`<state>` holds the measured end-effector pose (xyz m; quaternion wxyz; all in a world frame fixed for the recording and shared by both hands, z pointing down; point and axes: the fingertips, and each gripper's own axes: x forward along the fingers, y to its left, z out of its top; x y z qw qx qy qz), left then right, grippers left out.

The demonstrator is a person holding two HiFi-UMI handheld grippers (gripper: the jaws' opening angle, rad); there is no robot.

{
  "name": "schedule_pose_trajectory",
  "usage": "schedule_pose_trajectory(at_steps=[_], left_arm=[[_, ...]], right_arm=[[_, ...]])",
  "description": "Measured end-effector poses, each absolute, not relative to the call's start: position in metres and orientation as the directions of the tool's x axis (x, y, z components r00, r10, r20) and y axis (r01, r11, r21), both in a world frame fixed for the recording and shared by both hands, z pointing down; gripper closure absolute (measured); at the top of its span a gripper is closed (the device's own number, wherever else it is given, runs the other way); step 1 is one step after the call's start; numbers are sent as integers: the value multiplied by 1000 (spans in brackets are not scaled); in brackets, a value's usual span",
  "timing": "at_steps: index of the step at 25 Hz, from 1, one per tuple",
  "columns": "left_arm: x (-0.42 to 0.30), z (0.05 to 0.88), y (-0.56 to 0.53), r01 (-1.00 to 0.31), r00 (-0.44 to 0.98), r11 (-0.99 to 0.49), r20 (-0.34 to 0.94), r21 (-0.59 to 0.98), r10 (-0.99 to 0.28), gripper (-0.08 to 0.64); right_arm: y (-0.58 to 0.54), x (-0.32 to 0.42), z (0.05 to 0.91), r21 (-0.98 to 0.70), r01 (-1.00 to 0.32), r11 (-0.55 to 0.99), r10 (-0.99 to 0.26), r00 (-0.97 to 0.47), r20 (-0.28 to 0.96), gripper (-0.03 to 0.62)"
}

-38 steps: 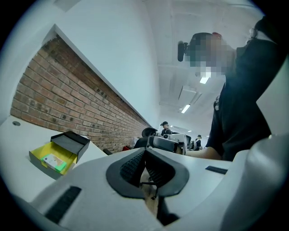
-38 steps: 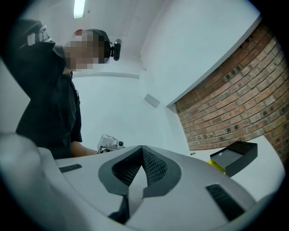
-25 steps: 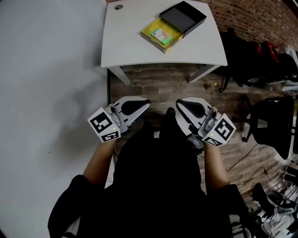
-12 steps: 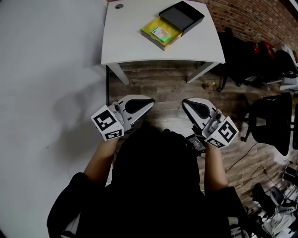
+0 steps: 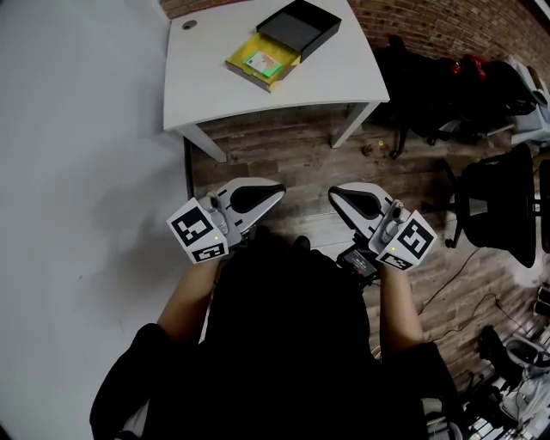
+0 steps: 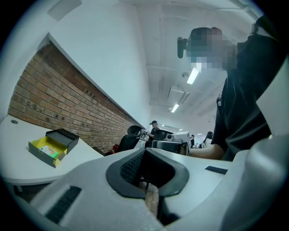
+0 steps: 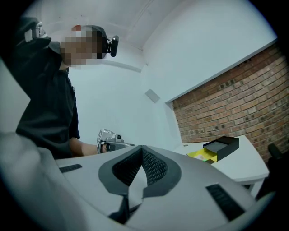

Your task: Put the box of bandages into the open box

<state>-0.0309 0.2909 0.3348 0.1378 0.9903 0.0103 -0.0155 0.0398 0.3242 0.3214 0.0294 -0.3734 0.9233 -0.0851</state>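
A white table (image 5: 344,73) stands far ahead in the head view. On it lies a flat yellow box (image 5: 260,63) with a green-and-white label, its far end against a black open box (image 5: 299,21). Both also show small in the left gripper view, the yellow box (image 6: 46,150) beside the black box (image 6: 63,136), and in the right gripper view, yellow box (image 7: 203,155) and black box (image 7: 221,145). My left gripper (image 5: 273,192) and right gripper (image 5: 338,195) are held close to the body, well short of the table. Both are shut and hold nothing; the left gripper (image 6: 145,169) and right gripper (image 7: 142,164) show closed jaws.
Wood plank floor lies between me and the table. A white wall (image 5: 77,172) runs along the left. Black office chairs (image 5: 498,206) and dark bags (image 5: 481,73) crowd the right by a brick wall (image 5: 447,21). Cables (image 5: 468,301) trail on the floor. A distant person (image 6: 154,128) stands at the back.
The table and boxes have slid up and to the left in the head view. Both grippers stay shut and empty near the body, shifted only slightly.
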Motion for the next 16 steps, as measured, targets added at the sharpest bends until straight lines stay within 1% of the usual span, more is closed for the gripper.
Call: schedule_pose_trajectory(at_steps=[5, 10, 16], left_arm=[[-21, 335, 308, 14, 1000, -961, -14, 276, 11, 545], [-14, 339, 326, -16, 1000, -962, 9, 274, -13, 545], [-1, 345, 353, -20, 999, -961, 32, 276, -11, 545]], right_arm=[[341, 56, 326, -188, -670, 718, -682, -732, 7, 586], [355, 62, 326, -182, -635, 751, -648, -761, -21, 586], [376, 70, 338, -201, -591, 781, -606, -795, -17, 586]])
